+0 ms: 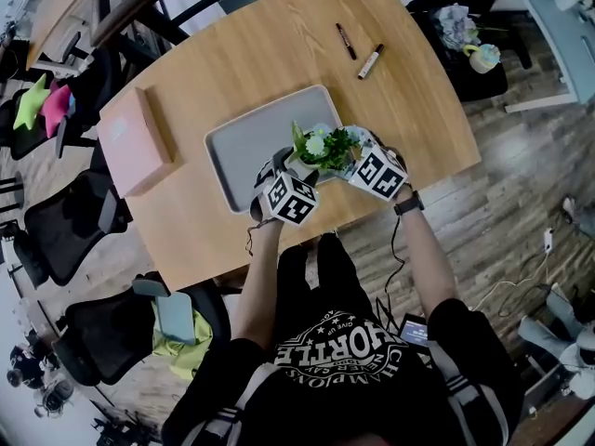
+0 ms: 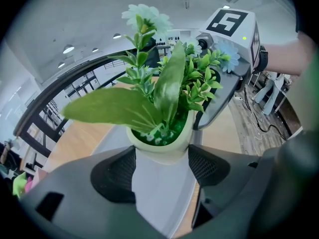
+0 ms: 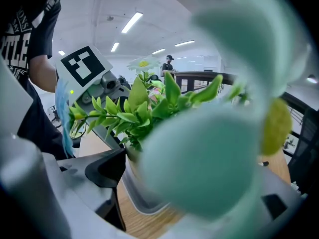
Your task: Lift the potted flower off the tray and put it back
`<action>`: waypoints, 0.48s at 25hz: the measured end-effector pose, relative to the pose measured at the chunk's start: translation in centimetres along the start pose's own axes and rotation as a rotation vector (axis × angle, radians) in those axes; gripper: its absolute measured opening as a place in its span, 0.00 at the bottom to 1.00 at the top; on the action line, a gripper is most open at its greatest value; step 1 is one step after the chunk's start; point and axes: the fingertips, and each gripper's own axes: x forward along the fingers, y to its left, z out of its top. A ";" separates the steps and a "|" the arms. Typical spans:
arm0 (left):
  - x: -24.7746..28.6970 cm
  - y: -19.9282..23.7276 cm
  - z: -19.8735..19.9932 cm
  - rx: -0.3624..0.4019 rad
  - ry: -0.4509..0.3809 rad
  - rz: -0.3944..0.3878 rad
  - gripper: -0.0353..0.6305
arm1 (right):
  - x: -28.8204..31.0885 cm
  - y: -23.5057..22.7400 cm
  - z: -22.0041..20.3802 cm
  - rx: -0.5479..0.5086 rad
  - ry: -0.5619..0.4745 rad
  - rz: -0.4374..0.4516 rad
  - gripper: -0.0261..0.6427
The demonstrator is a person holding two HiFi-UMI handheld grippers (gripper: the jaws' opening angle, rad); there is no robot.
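The left claw [image 2: 162, 164] is clamped by both black ribbed pads [image 2: 117, 172] on the small cream round pot of green leaves and pale flowers [image 2: 160, 142], just under its rim. The right claw [image 3: 179, 183] grips the same pot from the opposite side, one pad against its wall, the other behind a blurred bloom. Beneath both claws lies the grey rectangular tray [image 1: 244, 142] on the light wooden worktop [image 1: 279, 54], the pot apparently raised off it. The pot is probably light, its stiff, smooth wall liable to slip; hold it below the rim, never by the soft foliage
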 end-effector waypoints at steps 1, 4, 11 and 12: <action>0.1 0.0 -0.2 0.000 0.001 0.001 0.57 | 0.2 0.1 -0.1 0.001 0.002 0.000 0.66; 0.5 0.1 -0.5 0.005 0.002 0.006 0.57 | 0.6 0.0 -0.5 0.002 0.003 -0.002 0.66; 1.3 0.4 -1.0 0.014 0.005 0.023 0.57 | 1.5 -0.2 -1.0 0.000 -0.001 -0.007 0.66; 1.3 0.5 -1.1 0.014 0.006 0.025 0.57 | 1.7 -0.2 -1.0 0.000 -0.002 -0.007 0.66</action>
